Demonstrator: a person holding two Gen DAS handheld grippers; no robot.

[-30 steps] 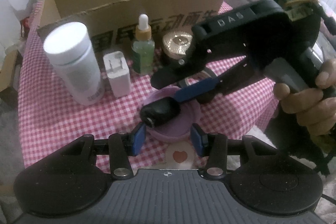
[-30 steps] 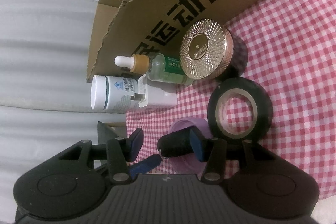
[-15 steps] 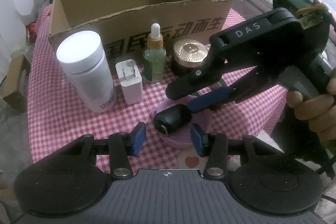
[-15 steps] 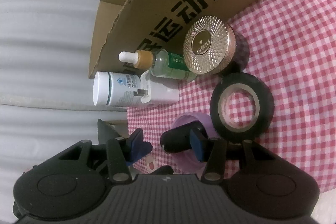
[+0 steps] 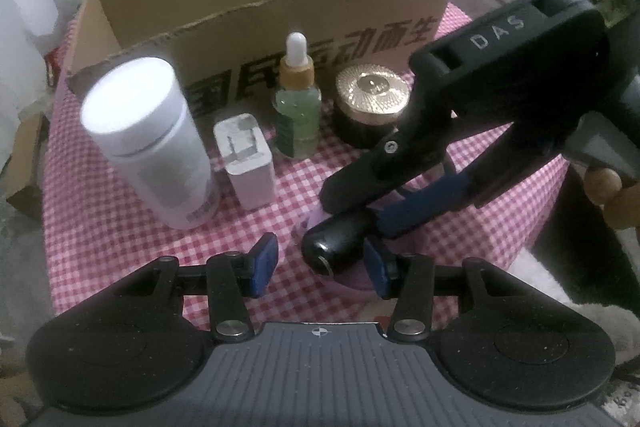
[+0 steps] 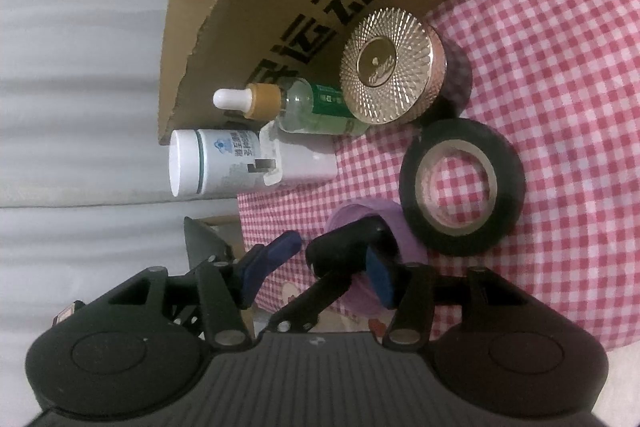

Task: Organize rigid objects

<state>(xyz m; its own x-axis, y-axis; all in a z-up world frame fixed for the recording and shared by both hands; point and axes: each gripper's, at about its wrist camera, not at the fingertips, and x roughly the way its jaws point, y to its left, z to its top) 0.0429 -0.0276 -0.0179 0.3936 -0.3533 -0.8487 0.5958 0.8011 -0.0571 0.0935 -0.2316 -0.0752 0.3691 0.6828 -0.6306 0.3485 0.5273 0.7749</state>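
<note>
On the pink checked cloth (image 5: 100,227) a row of things stands before the open cardboard box (image 5: 304,15): one white bottle (image 5: 148,143), one white plug adapter (image 5: 246,159) just beside it, one green dropper bottle (image 5: 297,107), and one dark jar with a gold lid (image 5: 372,107). All four stand upright in a line along the box's printed front wall. One roll of black tape (image 6: 460,187) lies flat nearer the table edge, beside a purple dish (image 6: 404,227).

The right gripper (image 5: 384,211) reaches in low from the right side and blocks most of the dish and the tape from the left wrist view. It holds one small black cylinder (image 5: 340,247) just over the purple dish; one blue pad presses the cylinder's side (the other finger sits apart from it in the right wrist view, so whether it truly pinches I cannot tell).

The left gripper (image 5: 320,265) hangs spread wide, its right blue pad close beside the cylinder's end.
</note>
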